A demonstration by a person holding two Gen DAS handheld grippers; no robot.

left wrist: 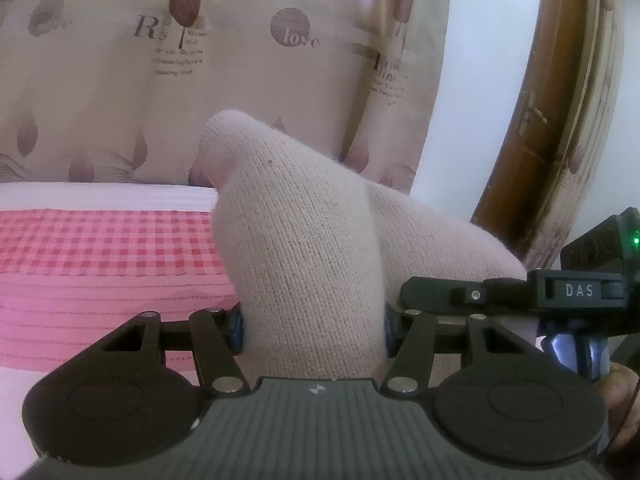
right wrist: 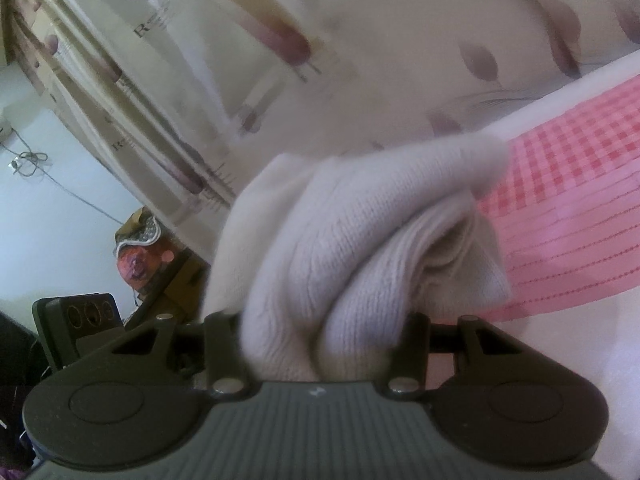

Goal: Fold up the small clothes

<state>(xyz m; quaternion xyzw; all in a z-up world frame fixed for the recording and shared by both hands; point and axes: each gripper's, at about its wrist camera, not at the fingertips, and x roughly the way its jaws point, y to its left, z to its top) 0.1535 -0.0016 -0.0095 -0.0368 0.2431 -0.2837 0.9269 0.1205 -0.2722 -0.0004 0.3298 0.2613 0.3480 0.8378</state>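
Note:
A pale beige knitted garment (left wrist: 304,240) is held up above the pink bed. My left gripper (left wrist: 314,330) is shut on its bunched cloth, which fills the space between the jaws and hides the fingertips. In the right wrist view the same knit garment (right wrist: 352,248) is crumpled in thick folds, and my right gripper (right wrist: 320,340) is shut on it. The right gripper's black body (left wrist: 520,292) shows at the right edge of the left wrist view, touching the cloth. The left gripper's body (right wrist: 80,320) shows at the lower left of the right wrist view.
A pink checked and striped bedspread (left wrist: 100,264) covers the bed below; it also shows in the right wrist view (right wrist: 568,200). A printed cream curtain (left wrist: 160,80) hangs behind. A brown wooden frame (left wrist: 552,120) stands at the right. A cluttered corner with a reddish object (right wrist: 140,264) is at the left.

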